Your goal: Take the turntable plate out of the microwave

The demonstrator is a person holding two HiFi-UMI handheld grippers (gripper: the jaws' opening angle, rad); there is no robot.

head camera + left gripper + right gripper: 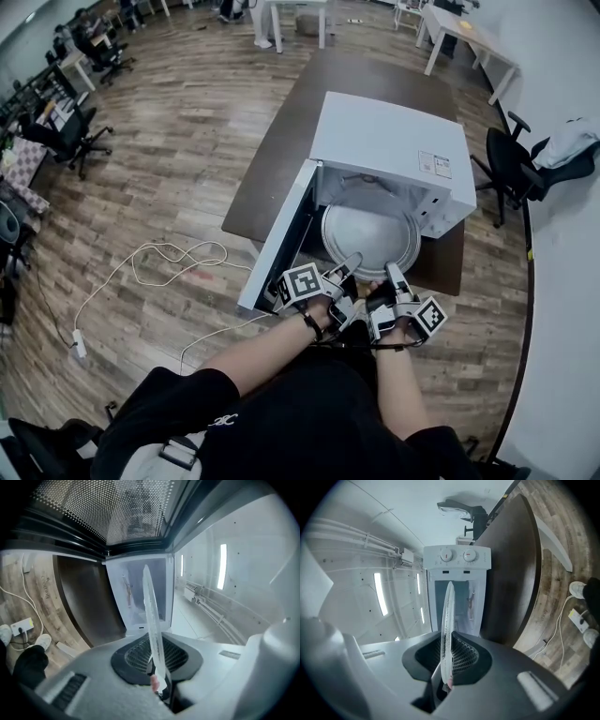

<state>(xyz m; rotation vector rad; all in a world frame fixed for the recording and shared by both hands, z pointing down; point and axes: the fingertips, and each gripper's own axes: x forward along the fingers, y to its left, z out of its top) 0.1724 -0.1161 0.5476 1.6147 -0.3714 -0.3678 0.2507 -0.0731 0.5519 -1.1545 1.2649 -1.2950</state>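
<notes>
The white microwave (386, 141) stands on a dark brown table (281, 141) with its door (281, 239) swung open to the left. The round glass turntable plate (370, 236) lies level in the cavity mouth. My left gripper (349, 268) is shut on the plate's near rim. My right gripper (394, 275) is shut on that rim just to the right of it. In the left gripper view the plate (152, 620) shows edge-on, pinched in the left gripper (158, 670). The right gripper view shows the same: the plate (447, 620) clamped in the right gripper (446, 663).
The microwave's control panel (457, 556) with two knobs is on the right of the cavity. A white cable (169, 258) and a plug strip (79, 345) lie on the wood floor to the left. An office chair (520, 164) stands at the right, more desks behind.
</notes>
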